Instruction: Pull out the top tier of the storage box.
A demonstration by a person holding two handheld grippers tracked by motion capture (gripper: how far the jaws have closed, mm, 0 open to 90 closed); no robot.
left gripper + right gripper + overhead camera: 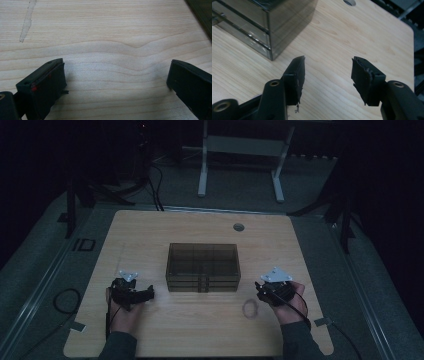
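The bench (150, 235) is a pale wood-grain slab with rounded corners and a small round grommet hole (238, 227) near its far edge. At its middle stands a smoky translucent plastic drawer box (203, 267), rectangular and glossy, its stacked fronts facing the person. The right gripper (264, 292), matte black, hovers just right of the box, fingers (295, 75) apart around bare wood. The left gripper (142, 293) sits to the box's left, fingers (47, 82) spread wide over bare grain. A thin ring (250, 308) lies on the bench near the right gripper.
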